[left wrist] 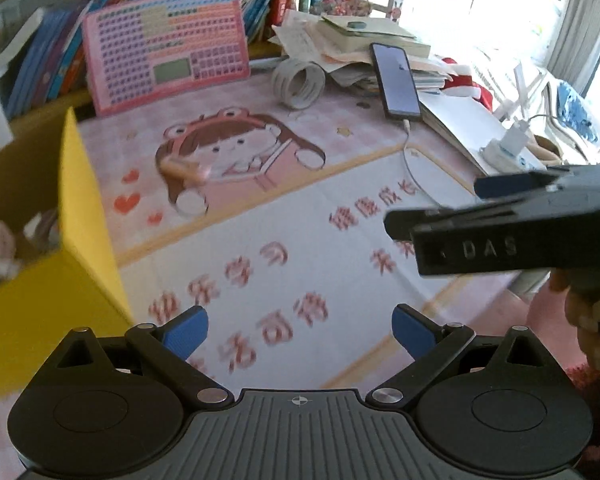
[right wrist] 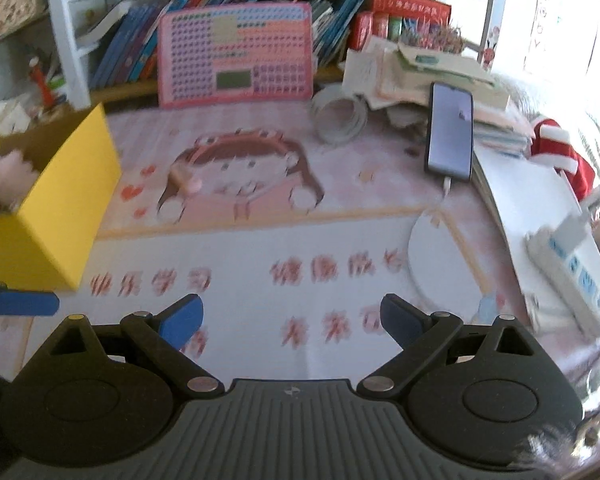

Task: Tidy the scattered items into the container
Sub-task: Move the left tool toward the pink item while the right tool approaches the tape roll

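Note:
A yellow cardboard box (left wrist: 84,232) stands at the left of the pink desk mat; it also shows in the right wrist view (right wrist: 56,208) with a pink soft toy (right wrist: 10,176) inside. A small tan and pink stick-like item (left wrist: 182,170) lies on the mat's cartoon girl, also in the right wrist view (right wrist: 184,182). My left gripper (left wrist: 300,330) is open and empty over the mat's front. My right gripper (right wrist: 290,320) is open and empty; its side shows in the left wrist view (left wrist: 480,216). A blue fingertip (right wrist: 24,303) of the left gripper shows at the left.
A pink keyboard toy (right wrist: 236,56) leans on shelved books at the back. A tape roll (right wrist: 340,118), a paper stack with a charging phone (right wrist: 450,130), a white disc (right wrist: 440,264), a power strip (right wrist: 572,276) and a red Santa hat (right wrist: 560,152) fill the right side.

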`<state>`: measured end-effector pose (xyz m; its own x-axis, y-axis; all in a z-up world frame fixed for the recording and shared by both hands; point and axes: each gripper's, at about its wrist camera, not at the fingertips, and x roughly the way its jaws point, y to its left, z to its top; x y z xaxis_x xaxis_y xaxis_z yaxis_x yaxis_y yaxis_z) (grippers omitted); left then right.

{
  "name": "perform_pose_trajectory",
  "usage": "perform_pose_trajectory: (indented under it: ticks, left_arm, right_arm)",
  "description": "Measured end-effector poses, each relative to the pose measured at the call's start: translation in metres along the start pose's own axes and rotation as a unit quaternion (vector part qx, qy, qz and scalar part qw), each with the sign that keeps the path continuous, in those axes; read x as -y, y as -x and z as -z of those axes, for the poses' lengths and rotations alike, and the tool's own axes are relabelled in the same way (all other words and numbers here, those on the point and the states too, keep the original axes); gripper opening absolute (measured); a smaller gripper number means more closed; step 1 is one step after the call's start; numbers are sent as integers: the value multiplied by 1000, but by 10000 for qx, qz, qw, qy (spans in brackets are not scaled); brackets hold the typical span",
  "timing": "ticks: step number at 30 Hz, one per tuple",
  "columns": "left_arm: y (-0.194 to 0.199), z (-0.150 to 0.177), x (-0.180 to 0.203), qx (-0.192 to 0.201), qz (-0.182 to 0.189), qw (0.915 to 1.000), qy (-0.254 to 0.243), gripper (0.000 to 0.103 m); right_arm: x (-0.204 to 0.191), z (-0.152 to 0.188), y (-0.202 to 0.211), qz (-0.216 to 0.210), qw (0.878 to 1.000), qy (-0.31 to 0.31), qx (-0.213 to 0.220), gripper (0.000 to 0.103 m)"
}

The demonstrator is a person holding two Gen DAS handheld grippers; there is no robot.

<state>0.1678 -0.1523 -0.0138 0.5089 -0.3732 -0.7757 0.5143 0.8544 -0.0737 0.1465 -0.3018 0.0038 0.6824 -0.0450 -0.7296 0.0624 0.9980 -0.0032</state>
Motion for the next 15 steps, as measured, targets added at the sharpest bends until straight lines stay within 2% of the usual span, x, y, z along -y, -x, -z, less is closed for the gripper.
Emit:
perform_pose_trajectory:
  ticks: [7,10,15]
  left_arm:
    - [-17,-32,6,284,-411,9987,36,100]
    - [-25,-48,3,437,-689,9965,185,100]
    - [-44,-75,-6,474,-1120,9914,484,99]
  right_arm:
    - [30,-33,-29,-306,9988,-209,333,96]
    - [39,-47,-42,-442,9977,-212,460,96]
    - [52,-72,-70,-631,9967,-111,502,95]
